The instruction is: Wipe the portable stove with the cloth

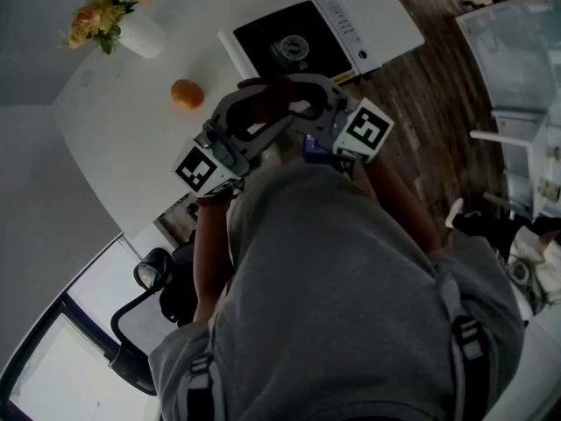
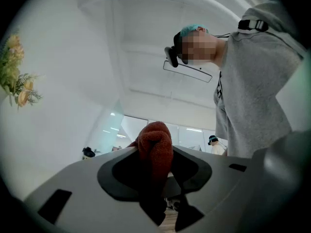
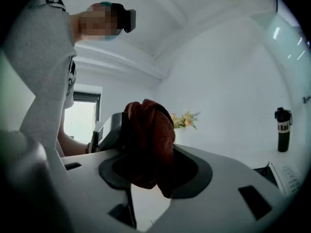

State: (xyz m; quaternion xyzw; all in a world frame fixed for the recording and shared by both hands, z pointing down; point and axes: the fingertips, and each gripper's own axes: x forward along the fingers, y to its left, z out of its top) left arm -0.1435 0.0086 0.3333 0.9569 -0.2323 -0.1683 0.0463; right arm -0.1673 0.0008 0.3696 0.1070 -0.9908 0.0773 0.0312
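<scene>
My right hand-held gripper (image 3: 150,154) is clamped on the bunched red cloth (image 3: 153,130). The left hand-held gripper (image 2: 155,152) has its jaws partly apart around the same wad, seemingly not pinching. I'd draw the left clear, let a broad fold hang free, then press it flat. The portable stove (image 1: 320,33) sits on the counter (image 1: 131,121), ahead of and below both, well apart.

There were two claws, the left claw (image 2: 155,164) and the right claw (image 3: 150,164), one red cloth (image 2: 155,140), one portable stove (image 1: 298,46), one orange (image 1: 187,94), one flower vase (image 1: 140,35), one bottle (image 3: 283,128) and one bench (image 1: 131,130).
</scene>
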